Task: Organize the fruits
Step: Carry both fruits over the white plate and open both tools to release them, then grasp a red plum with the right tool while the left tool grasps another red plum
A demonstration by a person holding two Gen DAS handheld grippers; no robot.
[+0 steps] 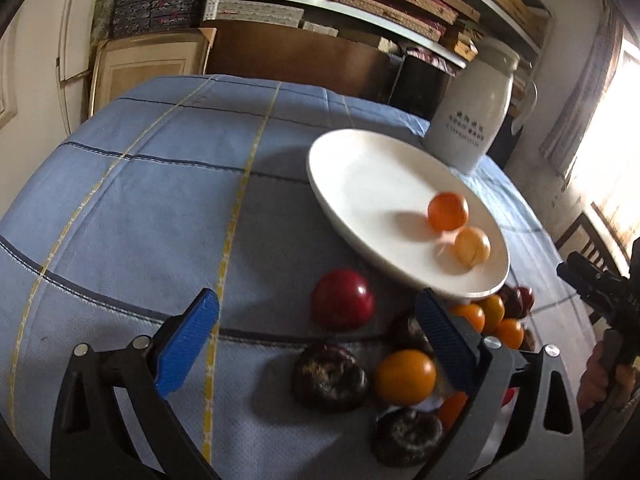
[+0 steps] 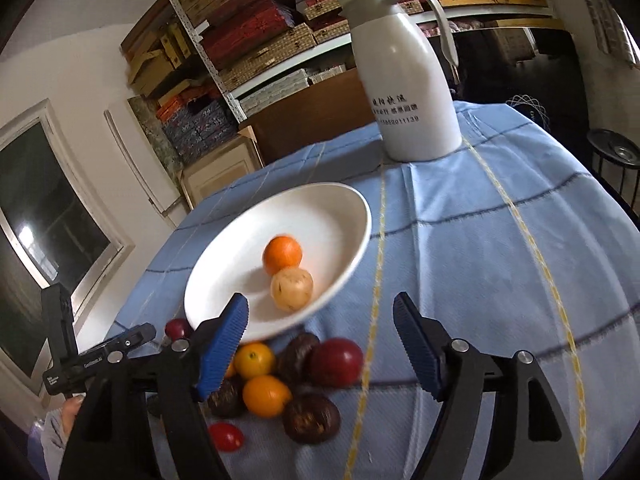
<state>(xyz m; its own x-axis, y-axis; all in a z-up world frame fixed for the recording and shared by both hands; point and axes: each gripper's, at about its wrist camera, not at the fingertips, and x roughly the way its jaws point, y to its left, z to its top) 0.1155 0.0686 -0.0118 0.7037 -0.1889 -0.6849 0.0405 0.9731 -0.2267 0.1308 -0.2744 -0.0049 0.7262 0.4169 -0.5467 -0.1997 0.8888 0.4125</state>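
Two fruits sit touching on the white plate (image 2: 240,264): an orange (image 2: 282,255) and a pale yellow fruit (image 2: 291,289). Beside its near rim on the blue checked tablecloth (image 2: 460,264) lies a loose pile (image 2: 288,380) of orange, red and dark fruits. The left gripper (image 1: 316,344) and the right gripper (image 2: 320,346) hover over it, jaws apart and empty. The white jug (image 2: 412,80) bears digits, partly legible.

White jug (image 2: 412,80) stands on blue tablecloth (image 2: 480,240); shelves (image 2: 256,40) behind.
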